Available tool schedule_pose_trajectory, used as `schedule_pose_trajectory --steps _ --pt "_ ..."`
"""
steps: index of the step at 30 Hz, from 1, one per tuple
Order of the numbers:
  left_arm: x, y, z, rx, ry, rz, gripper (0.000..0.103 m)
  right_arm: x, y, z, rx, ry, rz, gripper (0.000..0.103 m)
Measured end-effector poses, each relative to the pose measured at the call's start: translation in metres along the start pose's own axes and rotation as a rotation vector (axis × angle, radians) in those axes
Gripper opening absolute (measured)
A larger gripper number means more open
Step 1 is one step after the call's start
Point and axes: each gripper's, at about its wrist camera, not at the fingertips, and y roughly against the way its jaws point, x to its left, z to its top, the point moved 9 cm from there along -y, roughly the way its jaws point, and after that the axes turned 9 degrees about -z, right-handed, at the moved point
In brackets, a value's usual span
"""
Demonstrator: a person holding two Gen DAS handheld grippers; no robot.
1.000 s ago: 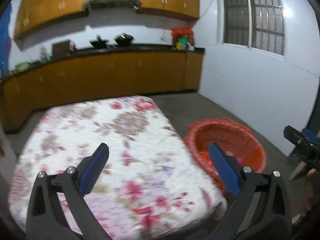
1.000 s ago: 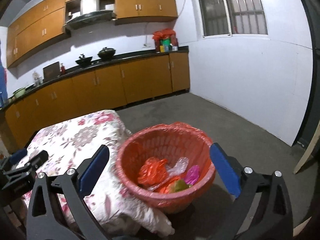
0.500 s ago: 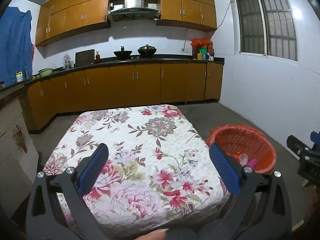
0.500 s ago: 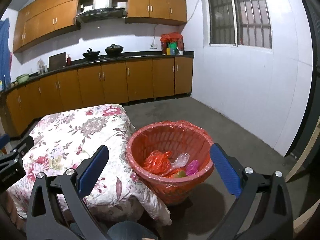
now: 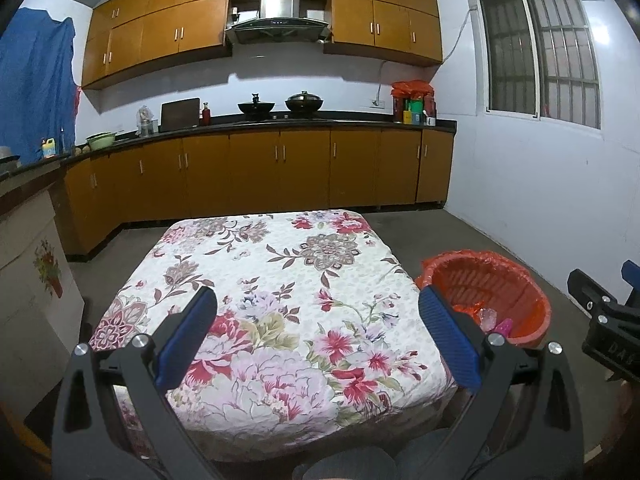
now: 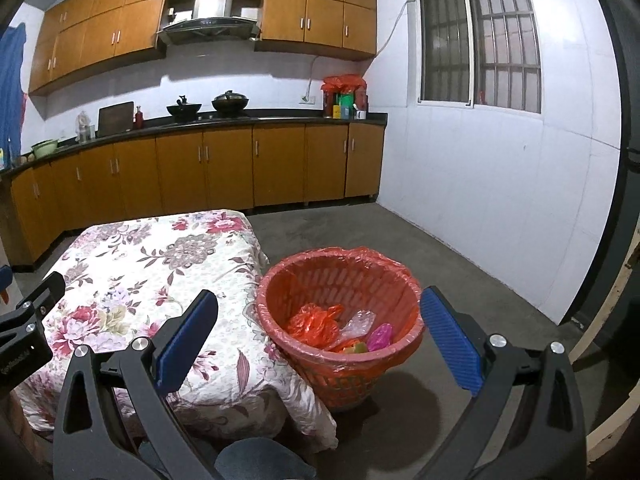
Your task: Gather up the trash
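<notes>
You are holding both grippers spread wide with nothing between the jaws: the left gripper (image 5: pixel 318 332) is hovering over the flowered cloth (image 5: pixel 280 280) covering the counter, and the right gripper (image 6: pixel 318 332) is looking down into the red bin (image 6: pixel 340 320) standing on the floor just beside the cloth's hanging edge. The trash is lying in the bottom of that bin: a crumpled red plastic bag (image 6: pixel 314 322), a clear wrapper (image 6: pixel 358 322) and a pink scrap (image 6: pixel 380 336), all touching one another. These are looking feather-light, soft and slippery, so they will likely be crushing and sliding under the pads rather than resisting. If you are lifting everything out together, the thin red liner (image 6: pixel 362 252) folded over the rim is probably the best hold; pinch a bunched fold of it, since a single layer may be tearing or slipping. The latticed bin itself seems light and may be tipping if you pull sideways.
</notes>
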Motion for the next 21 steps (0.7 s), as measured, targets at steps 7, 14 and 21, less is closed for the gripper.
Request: schedule_pose_trajectory --steps 7,14,21 --pt "0.0 0.006 -0.001 -0.002 0.013 0.005 0.099 0.0 0.003 -0.002 0.018 0.007 -0.03 0.1" --pt "-0.002 0.012 -0.003 -0.005 0.016 0.009 0.099 -0.003 0.007 -0.004 0.019 0.004 -0.05 0.1" --pt "-0.003 0.018 -0.004 -0.012 0.025 0.007 0.099 -0.004 0.011 -0.004 0.014 -0.002 -0.046 0.1"
